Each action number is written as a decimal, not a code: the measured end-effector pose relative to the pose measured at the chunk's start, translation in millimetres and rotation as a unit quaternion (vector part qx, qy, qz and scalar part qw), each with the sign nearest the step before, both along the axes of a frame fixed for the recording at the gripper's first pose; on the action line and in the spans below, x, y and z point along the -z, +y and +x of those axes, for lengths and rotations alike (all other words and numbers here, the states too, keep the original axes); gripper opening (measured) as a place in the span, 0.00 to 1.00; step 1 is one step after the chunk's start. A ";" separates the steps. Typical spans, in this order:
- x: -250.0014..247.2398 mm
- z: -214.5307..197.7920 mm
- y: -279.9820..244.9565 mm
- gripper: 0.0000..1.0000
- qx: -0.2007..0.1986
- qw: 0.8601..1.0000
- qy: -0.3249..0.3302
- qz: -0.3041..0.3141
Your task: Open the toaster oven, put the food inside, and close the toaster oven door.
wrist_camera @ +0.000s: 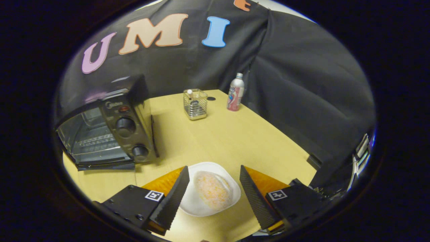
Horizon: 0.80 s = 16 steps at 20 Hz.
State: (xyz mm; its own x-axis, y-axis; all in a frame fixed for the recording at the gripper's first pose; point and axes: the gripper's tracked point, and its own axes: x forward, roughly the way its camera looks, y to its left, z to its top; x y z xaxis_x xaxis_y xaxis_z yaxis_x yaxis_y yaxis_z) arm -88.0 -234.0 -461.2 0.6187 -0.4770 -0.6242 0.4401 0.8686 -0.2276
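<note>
Ridged, wedge-shaped fingers [178,195] of the claw [213,190] stand wide apart, gripping nothing, each mounted on a blocky carrier with a small square marker. Between the 2 fingers, clear of both, sits a round white glossy plate [196,206] holding a pale oval bread roll with an orange-speckled crust [212,190]; its long axis runs roughly from near to far, tilted slightly to the left. An orange mat [161,183] shows under the plate behind the fingers.

Beyond the left finger, on the light wood-grain counter [215,141], stands a dark boxy metal toaster oven [107,131]. Its door [104,164] is folded down flat, the wire rack inside is visible, and 2 round knobs sit one above the other on the control panel at its right side. The open mouth faces toward the near edge of the counter.

Farther back stand a square wire-mesh chrome holder [195,105] and, to its right, a slim silver bottle with a red and white label [235,92].
</note>
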 end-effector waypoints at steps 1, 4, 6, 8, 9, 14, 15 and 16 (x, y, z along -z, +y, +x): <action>5.5 -2.2 -4.6 0.96 0.002 1.000 0.002 0.005; 21.5 -4.1 -9.4 0.97 -0.002 1.000 0.013 0.015; 30.5 -4.9 -8.3 0.96 -0.010 1.000 0.019 0.023; 35.8 -0.6 -6.6 0.97 -0.016 0.999 0.016 0.031; 39.3 -0.5 -6.0 0.97 -0.020 0.999 0.017 0.033; 58.0 -3.1 8.2 0.97 -0.047 0.997 0.031 0.047; 63.6 -5.9 10.4 0.97 -0.050 0.997 0.039 0.046; 68.6 -9.1 11.4 0.98 -0.054 0.996 0.049 0.045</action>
State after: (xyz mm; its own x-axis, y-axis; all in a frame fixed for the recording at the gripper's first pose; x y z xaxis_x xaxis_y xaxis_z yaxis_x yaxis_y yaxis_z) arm -97.1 -222.6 -529.8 0.5976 -0.3507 -0.7210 0.3234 0.9283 -0.1834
